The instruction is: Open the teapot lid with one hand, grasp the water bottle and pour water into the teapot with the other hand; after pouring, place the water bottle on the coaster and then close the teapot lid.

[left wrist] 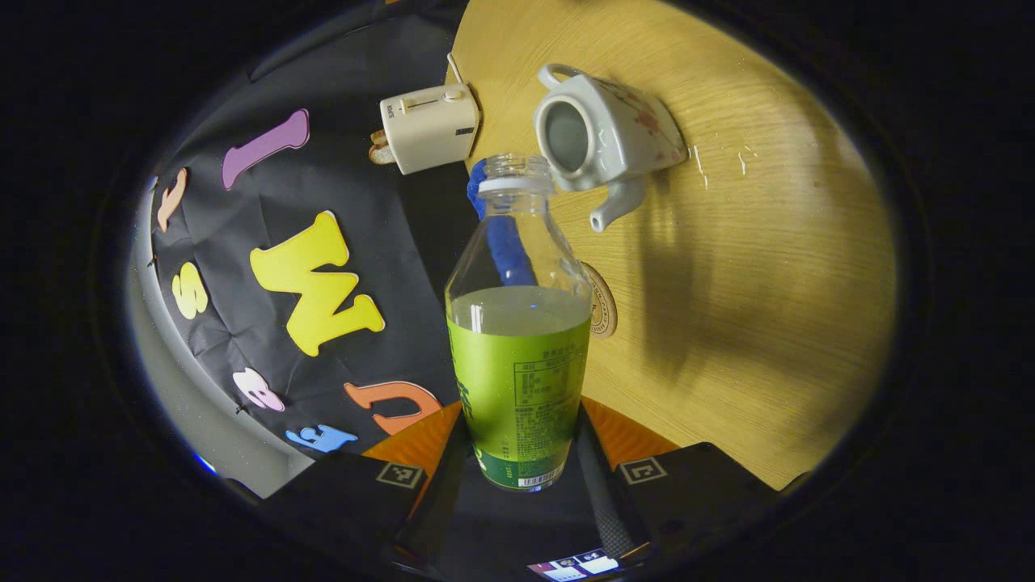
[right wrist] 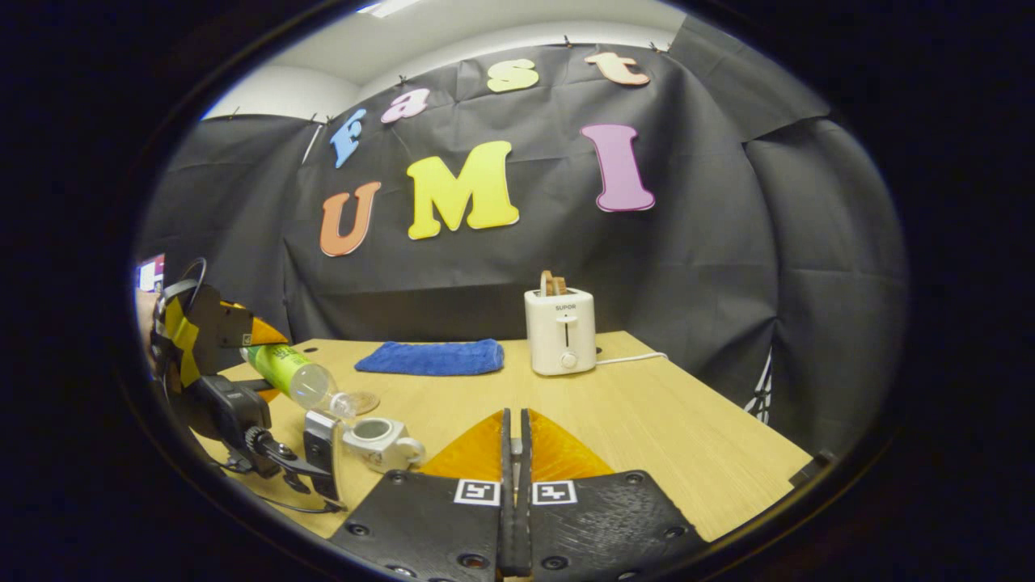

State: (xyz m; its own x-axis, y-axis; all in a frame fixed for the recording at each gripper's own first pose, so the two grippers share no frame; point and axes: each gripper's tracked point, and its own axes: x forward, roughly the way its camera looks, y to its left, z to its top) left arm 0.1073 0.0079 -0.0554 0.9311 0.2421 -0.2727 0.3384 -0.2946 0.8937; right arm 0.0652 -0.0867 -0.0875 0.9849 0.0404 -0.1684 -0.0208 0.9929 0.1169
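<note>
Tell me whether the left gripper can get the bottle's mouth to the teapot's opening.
Probably yes: the left gripper holds the bottle, the teapot is lidless, and nothing lies between mouth and opening.

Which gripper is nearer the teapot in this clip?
Left. The left gripper, shut on the water bottle, tilts its mouth just above the open teapot. The right gripper sits farther back, jaws closed.

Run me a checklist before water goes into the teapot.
1. The water bottle is uncapped: ok.
2. The left hand-held gripper is clamped on it: ok.
3. The teapot has its lid off and its opening shows: ok.
4. Bottle mouth over that opening: cannot tell.
5. The coaster is free: ok.
6. The right hand-held gripper is shut; holding the lid: cannot tell.
</note>
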